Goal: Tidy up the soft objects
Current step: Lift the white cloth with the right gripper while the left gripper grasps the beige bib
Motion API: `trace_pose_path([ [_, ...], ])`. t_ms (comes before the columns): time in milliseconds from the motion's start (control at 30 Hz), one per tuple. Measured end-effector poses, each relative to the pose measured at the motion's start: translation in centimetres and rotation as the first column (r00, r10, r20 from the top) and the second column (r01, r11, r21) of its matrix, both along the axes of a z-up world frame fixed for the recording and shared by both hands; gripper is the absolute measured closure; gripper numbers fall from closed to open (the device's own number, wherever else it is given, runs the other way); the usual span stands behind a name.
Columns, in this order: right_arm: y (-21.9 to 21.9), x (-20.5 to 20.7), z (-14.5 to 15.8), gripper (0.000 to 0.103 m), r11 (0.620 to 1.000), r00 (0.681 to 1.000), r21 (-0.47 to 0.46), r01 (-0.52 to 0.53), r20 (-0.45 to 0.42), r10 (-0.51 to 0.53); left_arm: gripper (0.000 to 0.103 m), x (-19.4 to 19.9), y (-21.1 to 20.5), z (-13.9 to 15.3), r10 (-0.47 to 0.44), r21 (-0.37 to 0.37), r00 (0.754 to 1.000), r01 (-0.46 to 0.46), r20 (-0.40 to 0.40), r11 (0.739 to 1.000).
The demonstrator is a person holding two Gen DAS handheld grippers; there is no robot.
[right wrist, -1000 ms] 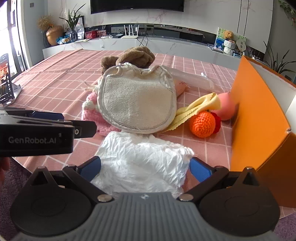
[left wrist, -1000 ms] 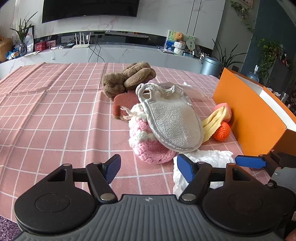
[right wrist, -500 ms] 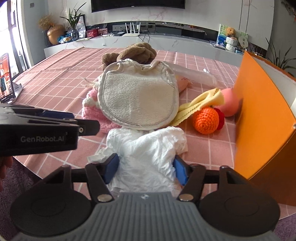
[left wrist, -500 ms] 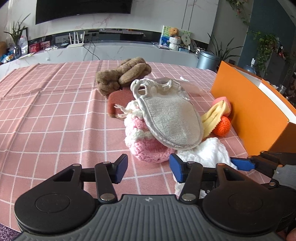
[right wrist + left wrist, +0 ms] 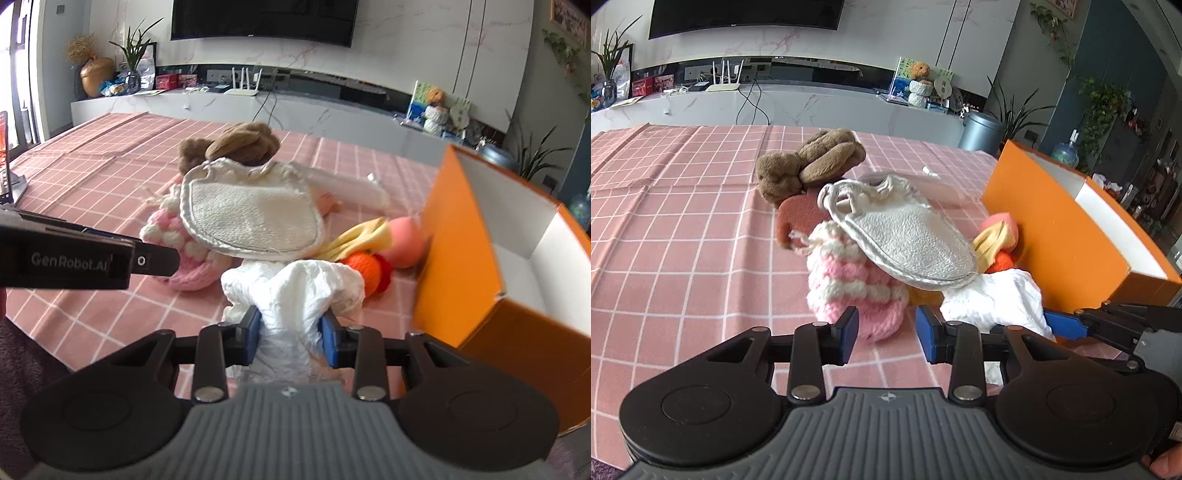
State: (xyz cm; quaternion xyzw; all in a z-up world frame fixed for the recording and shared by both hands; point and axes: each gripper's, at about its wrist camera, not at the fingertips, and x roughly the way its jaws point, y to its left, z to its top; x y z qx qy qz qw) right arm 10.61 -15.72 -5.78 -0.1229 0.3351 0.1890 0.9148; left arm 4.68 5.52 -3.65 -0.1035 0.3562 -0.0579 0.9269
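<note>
Right up close, the right gripper (image 5: pixel 290 326) has its two blue pads pinched onto one crumpled white cloth (image 5: pixel 295 291), bunched up between them at the near edge of the pink checked tablecloth (image 5: pixel 92 173). The left gripper (image 5: pixel 886 328) hangs just beside it, jaws apart with a clear gap and nothing in them, one blue pad just in front of the single pink-and-white crocheted piece (image 5: pixel 849 280).

Next back, one cream fleece bib (image 5: pixel 251 218) lies draped across that crochet, tilted, its edge over the white cloth. To its right: one orange crocheted ball (image 5: pixel 364 271) with a red bit touching it, one yellow cloth (image 5: pixel 360 234), and one pink round soft thing (image 5: pixel 404 240) pressed against the wall of the one orange box (image 5: pixel 450 236), which stands open with a white inside.

Behind the bib, one reddish-brown sponge-like block (image 5: pixel 798 218), then one brown plush toy (image 5: pixel 812 162), and a clear plastic wrapper (image 5: pixel 347 188) lying flat. Farthest off, a white counter (image 5: pixel 812 107) and one wall-mounted TV (image 5: pixel 746 14).
</note>
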Motion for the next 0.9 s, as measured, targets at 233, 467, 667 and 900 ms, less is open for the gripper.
trace_pose_path([
  [233,-0.2,-0.3,1.0,0.069,0.994,0.999,-0.106,-0.011,0.049,0.017,0.044,2.5,0.1,0.2,-0.007,-0.072,1.0,0.005,-0.018,0.997],
  [467,0.0,0.6,2.2,0.069,0.988,0.988,-0.154,0.009,0.152,0.014,0.039,4.2,0.4,-0.1,0.012,-0.125,0.999,-0.018,-0.049,0.992],
  [667,-1.0,1.2,3.2,0.068,0.986,0.986,-0.165,0.033,0.164,-0.005,0.034,4.9,1.0,0.0,0.014,-0.194,0.998,-0.026,-0.062,0.981],
  [900,-1.8,3.4,5.1,0.067,0.996,0.987,-0.085,0.038,0.158,-0.024,0.033,6.7,0.5,-0.2,0.018,-0.195,0.996,-0.033,-0.082,0.98],
])
